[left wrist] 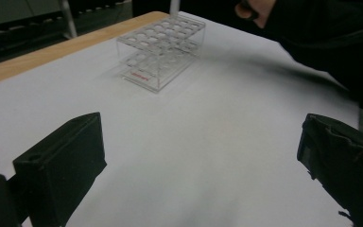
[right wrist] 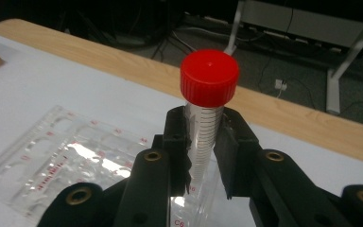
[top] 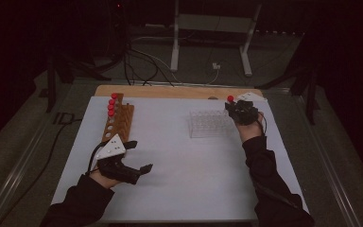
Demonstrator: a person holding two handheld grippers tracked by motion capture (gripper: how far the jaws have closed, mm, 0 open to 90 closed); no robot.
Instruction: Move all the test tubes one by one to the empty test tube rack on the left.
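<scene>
The left tool (top: 139,171) waits low over the surface (top: 179,179), its jaws wide apart and holding nothing. Farther off, the right tool (right wrist: 203,156) is clamped on a red-capped tube (right wrist: 207,113), held upright above the clear rack (top: 209,123). It looks like the carrying step. Next, the tube likely needs to go down straight into one hole.

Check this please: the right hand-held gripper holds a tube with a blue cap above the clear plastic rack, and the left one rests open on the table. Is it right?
One detail is wrong: the cap is red, not blue, as the right gripper view shows. The rest stands: the right hand-held gripper grips the tube over the clear plastic rack, and the left hand-held gripper rests open on the table.
</scene>
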